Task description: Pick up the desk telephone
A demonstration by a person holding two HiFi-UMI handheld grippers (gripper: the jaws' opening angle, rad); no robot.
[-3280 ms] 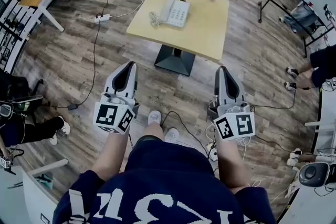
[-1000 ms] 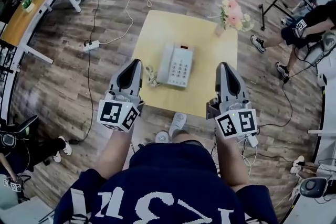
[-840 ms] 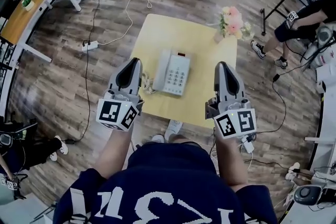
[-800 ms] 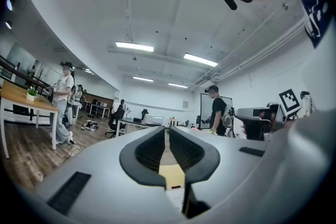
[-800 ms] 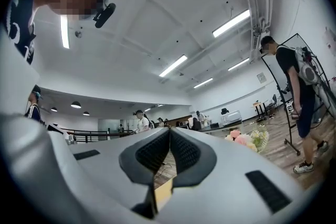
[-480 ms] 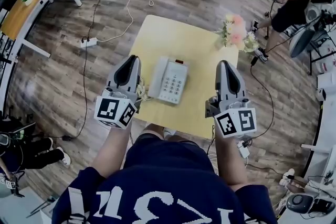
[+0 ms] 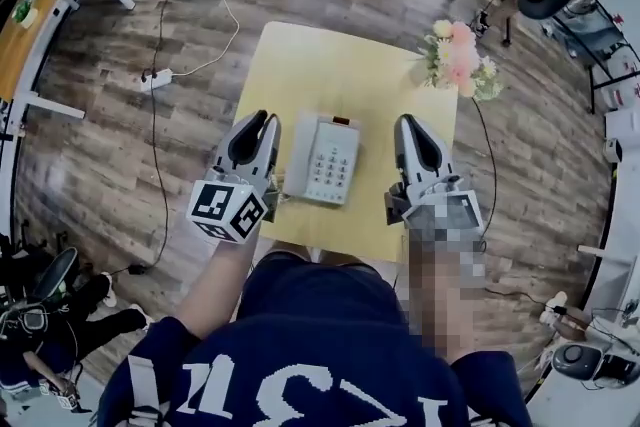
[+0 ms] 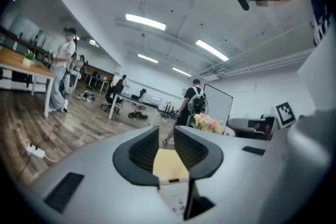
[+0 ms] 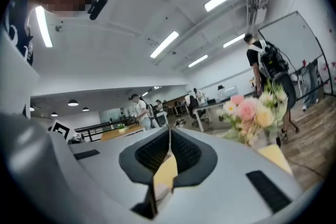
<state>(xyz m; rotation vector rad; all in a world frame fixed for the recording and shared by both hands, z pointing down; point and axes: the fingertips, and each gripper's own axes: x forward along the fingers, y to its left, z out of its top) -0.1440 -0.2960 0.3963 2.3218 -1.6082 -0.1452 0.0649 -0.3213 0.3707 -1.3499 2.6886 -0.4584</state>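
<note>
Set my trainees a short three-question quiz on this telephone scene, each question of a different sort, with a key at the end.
1. Fill in: the desk telephone lies on the ___ table.
2. True or false: the flowers stand on the desk telephone.
3. The right claw is: A wide open; B shut and empty; C gripping the desk telephone.
Key: 1 yellow; 2 false, they stand apart from it on the table; 3 B.

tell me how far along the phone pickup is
Approach looks done: the left gripper and right gripper flank the desk telephone over the table. In hand: the left fingers are opening with nothing gripped; the right fingers are shut and empty. Left to do: grasp and lift, since the telephone lies flat on the table.
</note>
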